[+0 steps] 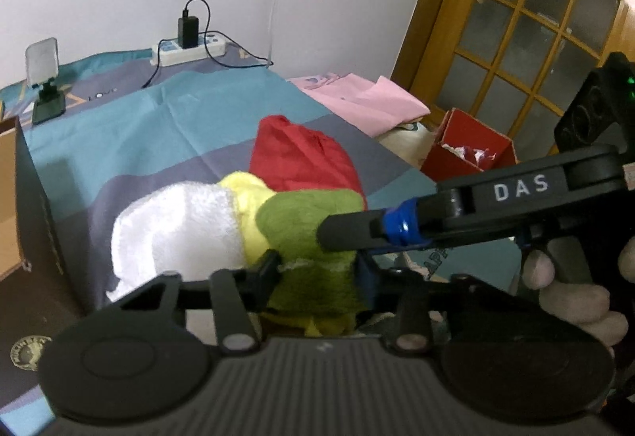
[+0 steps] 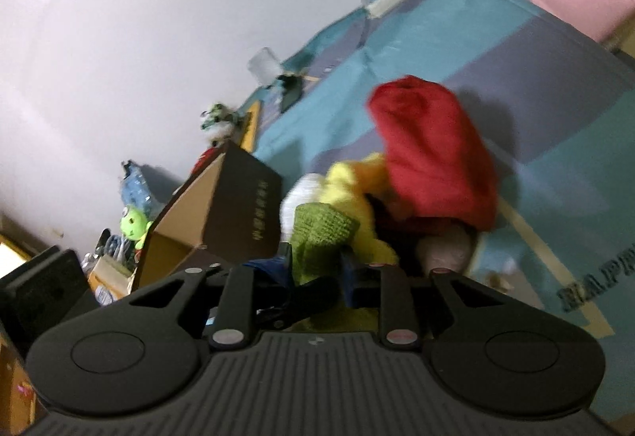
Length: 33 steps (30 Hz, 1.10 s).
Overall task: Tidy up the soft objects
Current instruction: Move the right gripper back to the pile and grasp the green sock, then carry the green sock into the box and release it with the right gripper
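Both tools have hold of the same olive-green knitted cloth (image 1: 309, 221), which lies at the near edge of the bed (image 1: 119, 126) in a heap with a white fluffy towel (image 1: 178, 229), a yellow fleece cloth (image 1: 246, 190) and a red fabric bundle (image 1: 301, 158). The left gripper (image 1: 317, 269) has its jaws clenched on the cloth's lower part; the right gripper (image 2: 317, 265) pinches it too. To lift it cleanly, I would keep both grips firm and draw the green piece away slowly, so the yellow one does not drag along.

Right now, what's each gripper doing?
Left gripper: shut on the green cloth.
Right gripper: shut on the same green cloth.
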{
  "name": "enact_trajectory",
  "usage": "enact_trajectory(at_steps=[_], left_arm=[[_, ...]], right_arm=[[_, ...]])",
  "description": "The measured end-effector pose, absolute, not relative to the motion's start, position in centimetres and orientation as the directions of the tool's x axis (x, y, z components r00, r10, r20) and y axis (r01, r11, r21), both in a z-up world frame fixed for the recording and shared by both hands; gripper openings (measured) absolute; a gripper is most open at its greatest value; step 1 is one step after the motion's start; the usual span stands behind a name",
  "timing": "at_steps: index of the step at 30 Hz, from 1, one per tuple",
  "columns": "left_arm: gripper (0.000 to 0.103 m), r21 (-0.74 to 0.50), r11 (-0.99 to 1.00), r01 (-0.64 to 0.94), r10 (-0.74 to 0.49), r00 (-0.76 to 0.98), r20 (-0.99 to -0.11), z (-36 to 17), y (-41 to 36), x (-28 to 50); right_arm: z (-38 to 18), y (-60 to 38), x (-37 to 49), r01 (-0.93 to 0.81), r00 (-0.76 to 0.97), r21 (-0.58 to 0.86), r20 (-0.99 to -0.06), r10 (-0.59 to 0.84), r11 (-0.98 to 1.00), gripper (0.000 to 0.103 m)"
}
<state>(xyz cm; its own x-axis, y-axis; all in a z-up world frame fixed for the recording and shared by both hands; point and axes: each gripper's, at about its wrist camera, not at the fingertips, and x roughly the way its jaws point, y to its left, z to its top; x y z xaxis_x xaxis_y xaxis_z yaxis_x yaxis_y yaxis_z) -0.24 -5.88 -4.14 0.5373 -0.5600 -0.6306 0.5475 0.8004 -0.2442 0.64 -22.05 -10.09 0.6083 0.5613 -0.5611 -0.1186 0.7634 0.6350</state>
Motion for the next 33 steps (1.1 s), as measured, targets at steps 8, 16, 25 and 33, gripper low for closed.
enact_trajectory(at_steps=[8, 16, 25, 33], left_arm=[[0.027, -0.281, 0.796, 0.537, -0.592, 0.592, -0.546, -1.5, -1.2, -1.1], [0.027, -0.278, 0.845, 0.457, -0.534, 0.688, -0.491, 1.2, 7.0, -2.1], [0.027, -0.253, 0.919, 0.303, -0.391, 0.785, -0.480, 2.1, 17.1, -1.9], [0.027, -0.192, 0.966, 0.171, -0.249, 0.807, -0.536, 1.2, 24.9, 1.4]], right_arm=[[-7.2, -18.5, 0.0, -0.235, 0.633, 0.589, -0.511, 0.582, 0.773, 0.007], [-4.9, -12.0, 1.2, -0.355, 0.608, 0.564, -0.467, 0.642, 0.746, 0.007], [-3.8, -1.9, 4.6, -0.513, 0.519, 0.537, -0.428, 0.740, 0.670, 0.007], [-5.3, 7.2, 8.6, -0.573, 0.428, 0.526, -0.461, 0.777, 0.628, 0.007]])
